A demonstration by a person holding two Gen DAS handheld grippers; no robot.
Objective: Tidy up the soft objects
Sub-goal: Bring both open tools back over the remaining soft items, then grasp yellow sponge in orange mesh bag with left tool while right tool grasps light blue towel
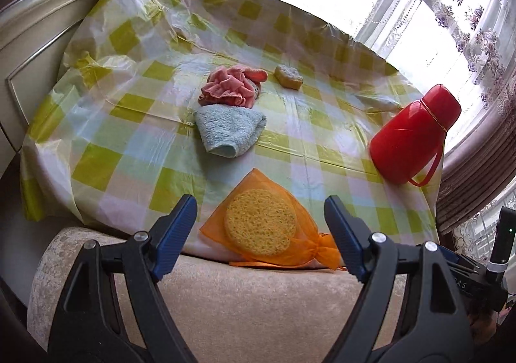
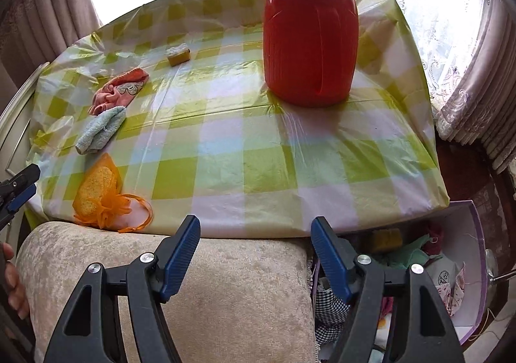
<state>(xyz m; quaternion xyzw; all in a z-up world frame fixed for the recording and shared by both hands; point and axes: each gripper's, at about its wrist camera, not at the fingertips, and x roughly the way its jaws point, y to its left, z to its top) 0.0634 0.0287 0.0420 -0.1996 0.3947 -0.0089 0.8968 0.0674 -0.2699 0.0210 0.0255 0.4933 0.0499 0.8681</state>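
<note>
In the left wrist view, an orange mesh bag (image 1: pixel 267 227) is lying at the lower centre of the frame on the near edge of the checked cloth (image 1: pixel 129 124), holding a round yellow sponge (image 1: pixel 261 222); its tied neck is pointing lower right. Above it, a blue towel (image 1: pixel 229 129) is sitting touching a pink cloth (image 1: pixel 232 85), with a small sponge block (image 1: pixel 288 75) a little to the upper right. A red flask (image 1: pixel 412 134) is standing at the right edge, lid on, so its contents cannot be told.

The left claw (image 1: pixel 261 224) is hanging wide open with nothing between its jaws, above a beige cushion (image 1: pixel 242 298).

In the right wrist view, the right claw (image 2: pixel 255 243) is likewise gaping open and empty. At lower right, an open box (image 2: pixel 477 266) is sitting beside the cushion, holding a yellow sponge (image 2: pixel 387 239), green fabric (image 2: pixel 414 255) and checked fabric (image 2: pixel 332 308).
</note>
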